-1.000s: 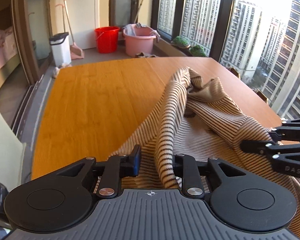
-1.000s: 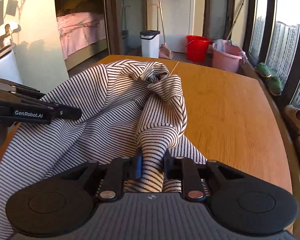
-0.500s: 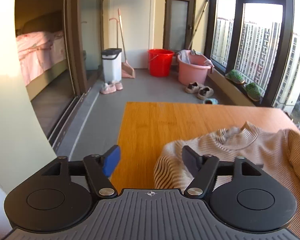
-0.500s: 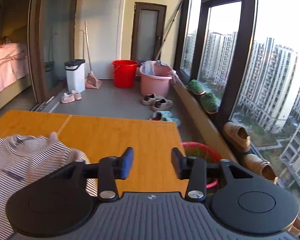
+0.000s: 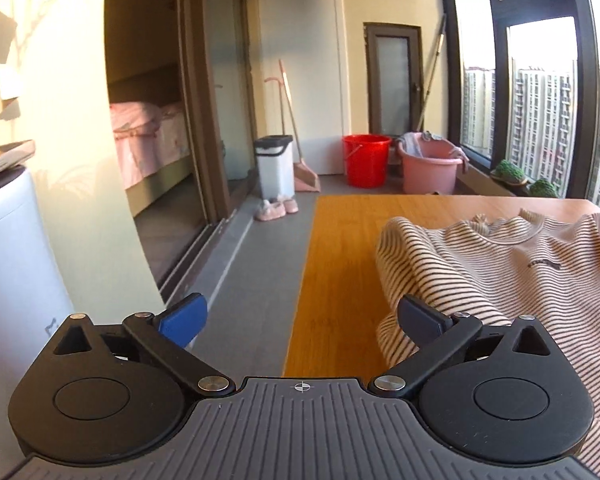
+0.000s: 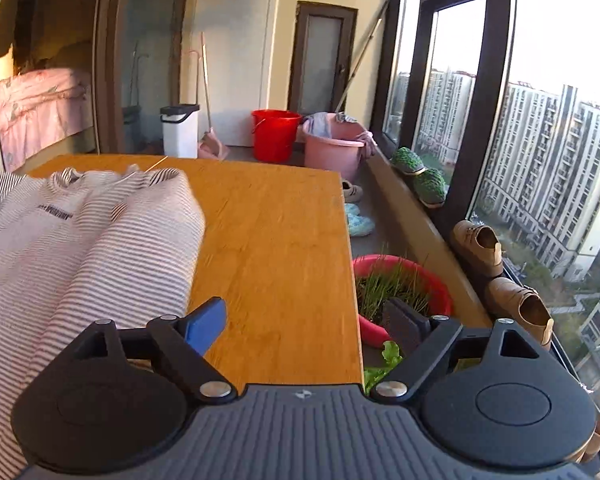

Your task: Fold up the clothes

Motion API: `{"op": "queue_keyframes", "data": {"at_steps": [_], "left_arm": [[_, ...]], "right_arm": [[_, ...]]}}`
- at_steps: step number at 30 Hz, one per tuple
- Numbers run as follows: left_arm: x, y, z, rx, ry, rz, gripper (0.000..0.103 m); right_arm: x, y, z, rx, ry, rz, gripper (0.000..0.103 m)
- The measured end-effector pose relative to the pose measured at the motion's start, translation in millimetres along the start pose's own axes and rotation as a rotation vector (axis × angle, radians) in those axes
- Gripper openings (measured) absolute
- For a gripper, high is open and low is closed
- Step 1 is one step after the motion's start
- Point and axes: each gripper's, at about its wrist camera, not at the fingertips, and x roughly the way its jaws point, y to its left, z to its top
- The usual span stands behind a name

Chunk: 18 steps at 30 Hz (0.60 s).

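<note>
Left claw [image 5: 302,314]: we see it spread wide, nothing between the fingers. The blue-padded finger [image 5: 183,317] hangs over the grey floor [image 5: 236,264], off the bench edge; the black finger [image 5: 422,319] sits over the near fold of the beige-and-dark striped knit sweater [image 5: 500,264]. We can't tell if it touches the cloth.

The sweater lies spread on the orange wooden bench [image 5: 336,248], collar toward the far edge, small dark logo facing up, left side bunched into a rounded fold.

Right claw [image 6: 306,322]: also wide open, empty. Its blue-padded finger [image 6: 205,324] is just beside the sweater's right edge [image 6: 100,248], over bare bench [image 6: 276,240]. Its black finger [image 6: 405,322] is past the bench edge, above a red basin of green grass-like plants [image 6: 400,284].

Room, left to right in the left wrist view:
- white appliance [image 5: 16,264] at the near left
- bed with pink cover [image 5: 148,140] behind a sliding door frame
- white bin with black lid [image 5: 275,166], pink dustpan and broom [image 5: 302,160]
- red plastic bucket [image 5: 366,160], pink plastic tub [image 5: 430,166]
- dark-framed windows [image 5: 540,100] with tower blocks outside

In the right wrist view, two tan shoes [image 6: 500,276] sit on the window ledge, with green slippers [image 6: 420,176] farther along it.
</note>
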Motion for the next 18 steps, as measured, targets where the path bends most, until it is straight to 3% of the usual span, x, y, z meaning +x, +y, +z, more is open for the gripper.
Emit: {"op": "queue_keyframes", "data": {"at_steps": [3,12,18], "left_arm": [[-1.0,8.3,-4.1,-0.032,0.030,-0.013,0.103],[-3.8,33.4,-16.2,-0.129,0.121,-0.050,0.103],[-16.4,31.1,-26.7,-0.083,0.172,-0.066,0.103]], "right_arm": [[-1.9,5.2,-1.0,-0.030,0.012,0.002,0.093],[-1.9,15.1,-0.7,-0.045,0.065,-0.042,0.094],[-26.3,16.8,-15.4,-0.023,0.082,-0.041,0.094]]}}
